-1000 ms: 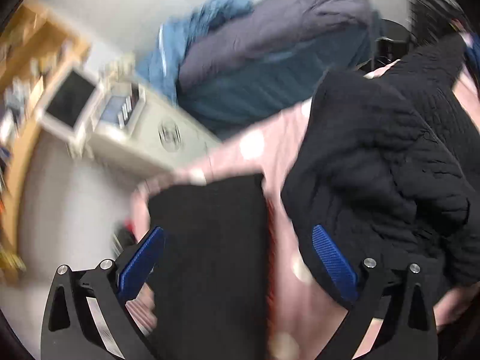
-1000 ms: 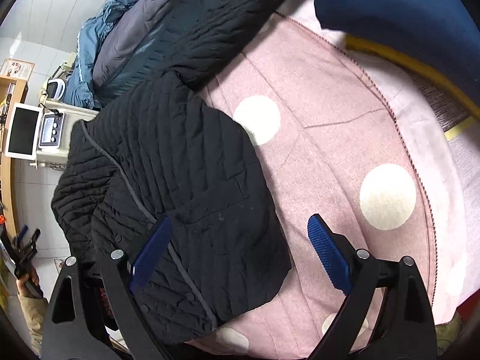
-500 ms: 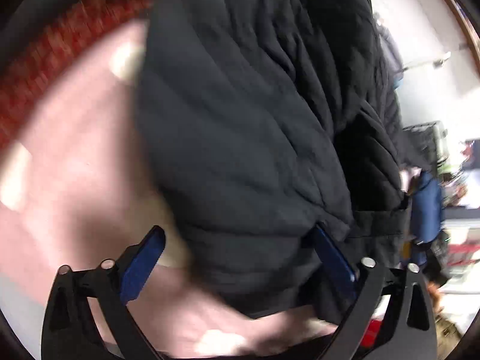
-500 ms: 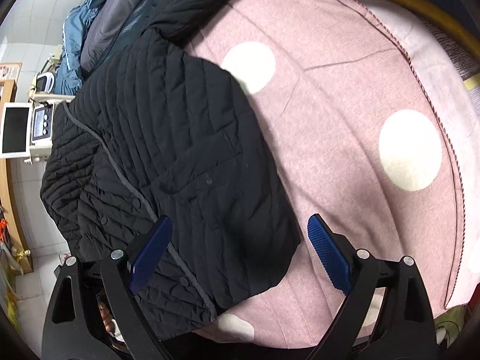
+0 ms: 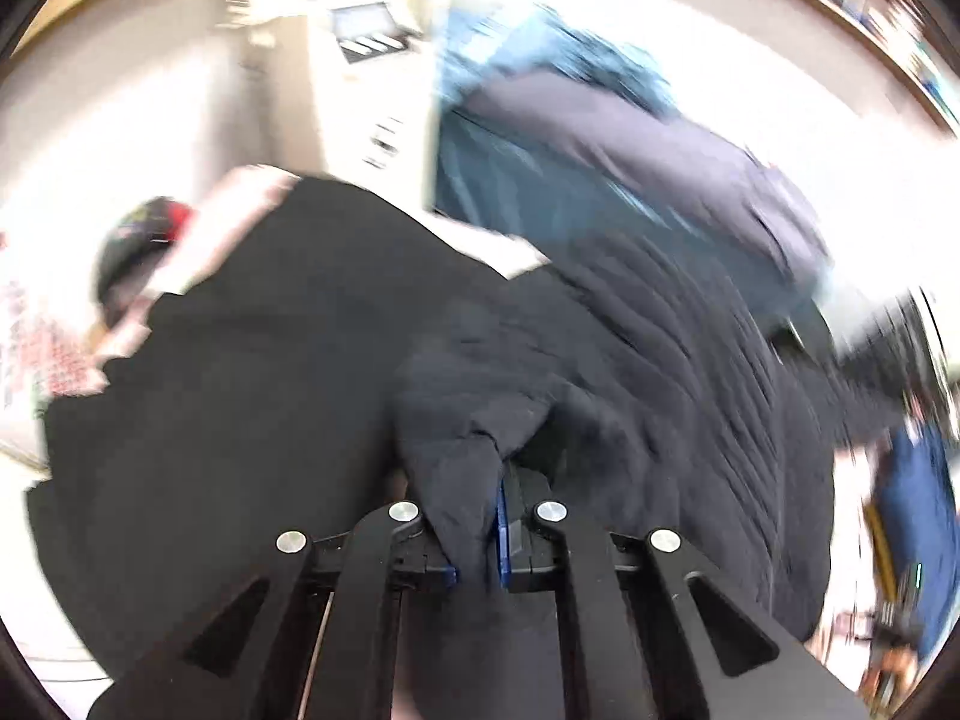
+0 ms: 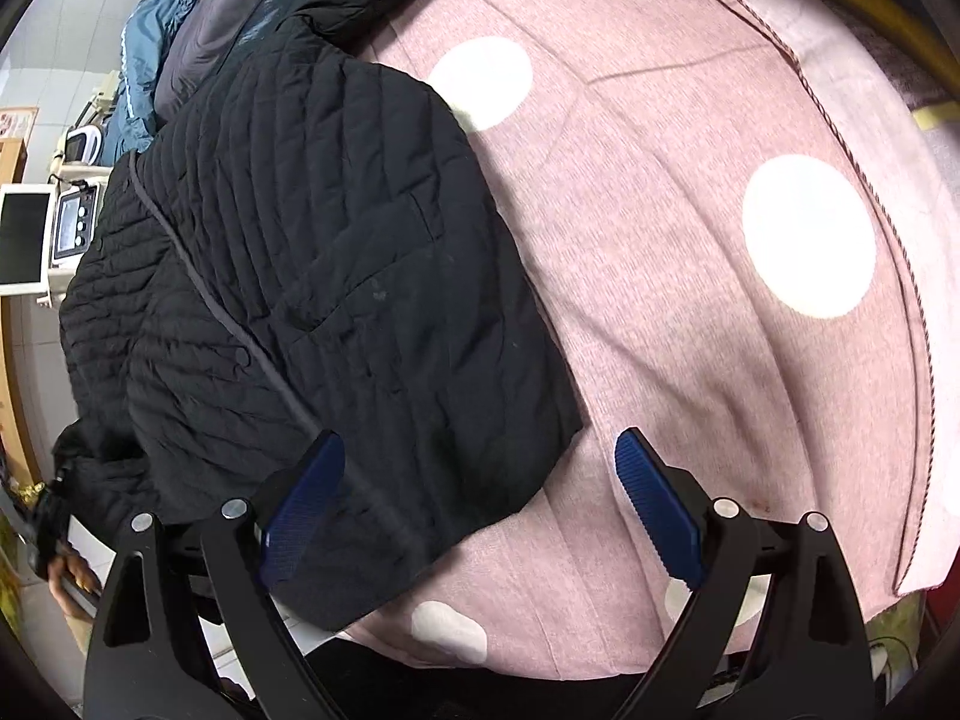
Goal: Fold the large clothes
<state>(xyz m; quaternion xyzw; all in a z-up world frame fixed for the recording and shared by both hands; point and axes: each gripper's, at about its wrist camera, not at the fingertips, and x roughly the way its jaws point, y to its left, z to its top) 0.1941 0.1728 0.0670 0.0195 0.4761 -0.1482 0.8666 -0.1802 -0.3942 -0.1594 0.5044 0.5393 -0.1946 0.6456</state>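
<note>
The left claw (image 5: 477,531) has just been closing, and now its blue pads are clamped on a bunched fold of the black quilted jacket (image 6: 336,276), cloth pinched tight between the jaws. The left wrist view is badly smeared, so which part of the jacket it has is hard to say, perhaps a hem or a sleeve end. Behind that pinch the dark fabric spreads up and away, and further back lies a heap of blue and grey clothes (image 5: 600,138) in front of a white machine (image 5: 360,60) with a small screen.

Over on the right wrist view it is much clearer. The right claw (image 6: 480,510) stands wide, nothing between its blue pads (image 6: 657,507), hovering above the jacket's lower corner near the front edge of the bed. The jacket lies spread on the pink bedcover (image 6: 690,330) (big white dots all over it), filling the left half of the cover and spilling off its left edge, where the cloth hangs in ripples. The jacket's lower corner sits between the right claw's fingers, but the pads do not press on it. The right half of the bedcover is bare, its stitched border running along the right side. At the far left corner the blue and grey heap rests against the jacket's top.
</note>
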